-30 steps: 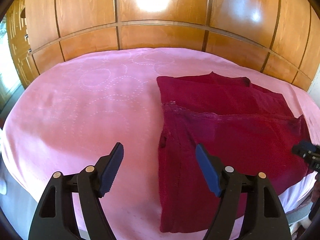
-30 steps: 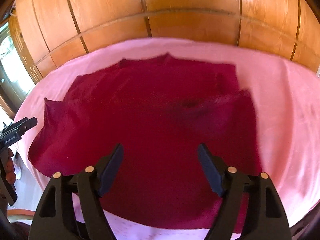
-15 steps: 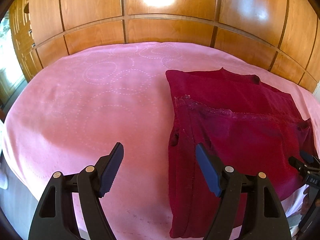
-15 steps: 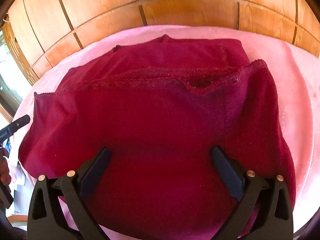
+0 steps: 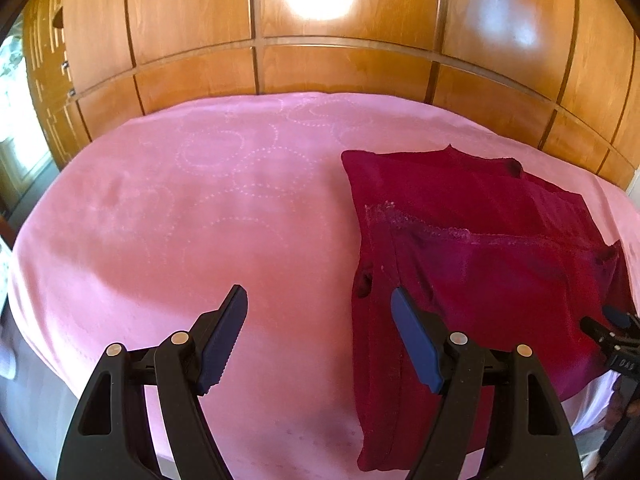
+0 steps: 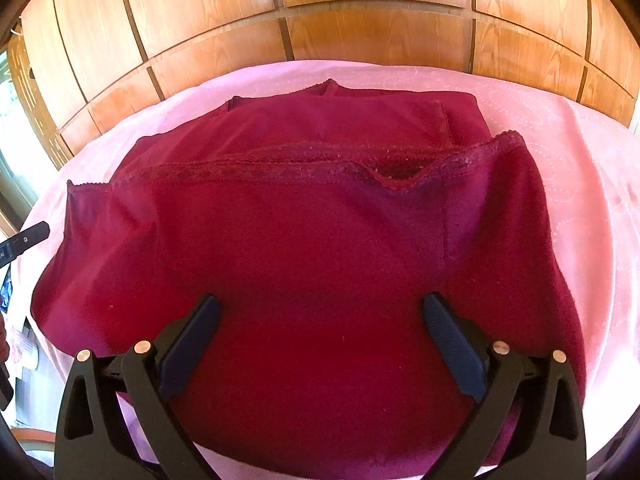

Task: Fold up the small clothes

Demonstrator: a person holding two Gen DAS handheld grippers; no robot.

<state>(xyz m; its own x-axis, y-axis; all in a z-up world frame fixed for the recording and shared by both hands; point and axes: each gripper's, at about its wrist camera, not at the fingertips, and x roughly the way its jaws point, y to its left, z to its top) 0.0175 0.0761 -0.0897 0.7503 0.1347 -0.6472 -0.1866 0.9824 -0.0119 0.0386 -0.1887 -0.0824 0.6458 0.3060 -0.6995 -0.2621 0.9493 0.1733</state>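
Note:
A dark red garment [image 5: 480, 248] lies folded on the pink cover [image 5: 200, 220], right of centre in the left wrist view. Its near part is turned back, and a lacy hem [image 6: 280, 168] runs across its middle. My left gripper [image 5: 318, 304] is open and holds nothing. One of its fingers is over the bare cover and the other over the garment's left edge. My right gripper [image 6: 322, 304] hangs above the near half of the garment [image 6: 300, 240], wide open with no cloth pinched. Each gripper shows at the edge of the other's view: right gripper [image 5: 612, 332], left gripper [image 6: 24, 240].
Glossy wooden panelling [image 5: 320, 72] rises right behind the far edge of the pink cover [image 6: 580, 168]. A bright window [image 5: 12, 120] is at the far left. The cover drops away at its near edge [image 5: 100, 360]. Bare pink surface lies left of the garment.
The right gripper's jaws have spread wider. The garment, blurred a second ago, now lies still with its hem folded back. The left gripper's opening is the same.

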